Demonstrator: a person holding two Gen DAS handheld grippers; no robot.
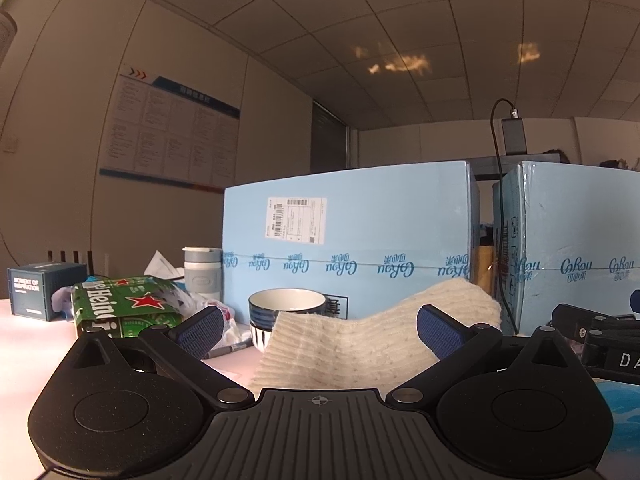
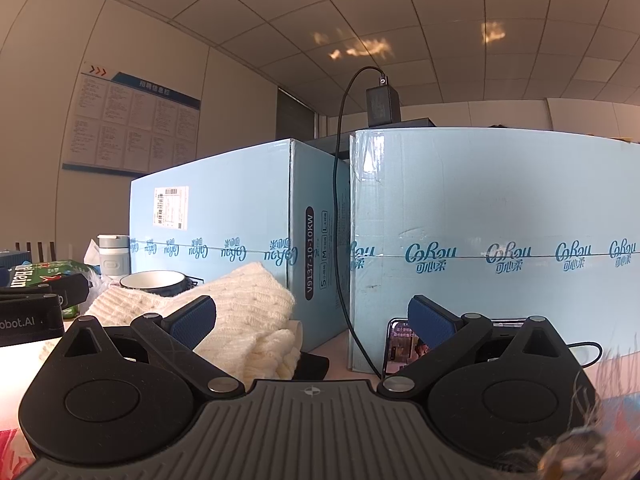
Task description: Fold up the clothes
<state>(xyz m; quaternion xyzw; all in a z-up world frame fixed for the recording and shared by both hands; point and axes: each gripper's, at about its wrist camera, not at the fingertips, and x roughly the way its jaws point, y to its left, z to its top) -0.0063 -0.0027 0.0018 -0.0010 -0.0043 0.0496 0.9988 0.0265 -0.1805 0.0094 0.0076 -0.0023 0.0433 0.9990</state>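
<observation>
A cream knitted garment lies bunched on the table, just ahead of my left gripper, between its open fingers but not gripped. In the right wrist view the same garment lies left of centre, behind the left finger of my right gripper, which is open and empty. The other gripper shows at each view's edge: the right gripper in the left wrist view, the left gripper in the right wrist view.
Two tall light-blue cartons stand close behind the garment. Stacked bowls, a green Heineken box, a grey cup and a pen sit at left. A phone leans on the right carton, with a black cable.
</observation>
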